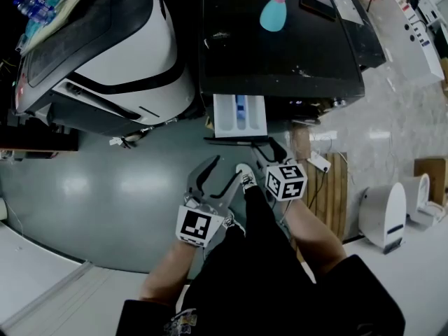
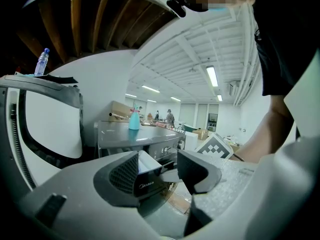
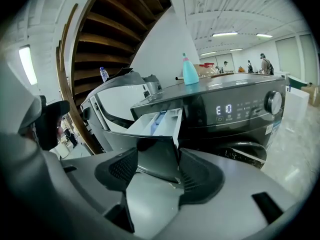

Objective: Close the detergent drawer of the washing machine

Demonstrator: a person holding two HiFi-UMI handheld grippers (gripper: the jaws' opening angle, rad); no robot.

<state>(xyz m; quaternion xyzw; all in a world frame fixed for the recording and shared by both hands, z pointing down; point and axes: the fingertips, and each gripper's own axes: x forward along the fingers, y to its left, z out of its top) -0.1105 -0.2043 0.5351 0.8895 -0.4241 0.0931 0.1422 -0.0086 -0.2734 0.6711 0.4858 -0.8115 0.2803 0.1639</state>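
We show the dark washing machine [image 1: 280,47] at the top of the head view, with a white-and-black appliance [image 1: 112,47] beside it. Its detergent drawer [image 1: 240,114] stands pulled out, its white compartments exposed. The right gripper [image 3: 156,167] has its jaws well apart about the drawer's dark front panel; we cannot tell whether a pad touches it. The left gripper [image 2: 159,171], likewise agape and empty, sits short of the drawer. A teal spray bottle [image 1: 274,9] stands on the machine's top.
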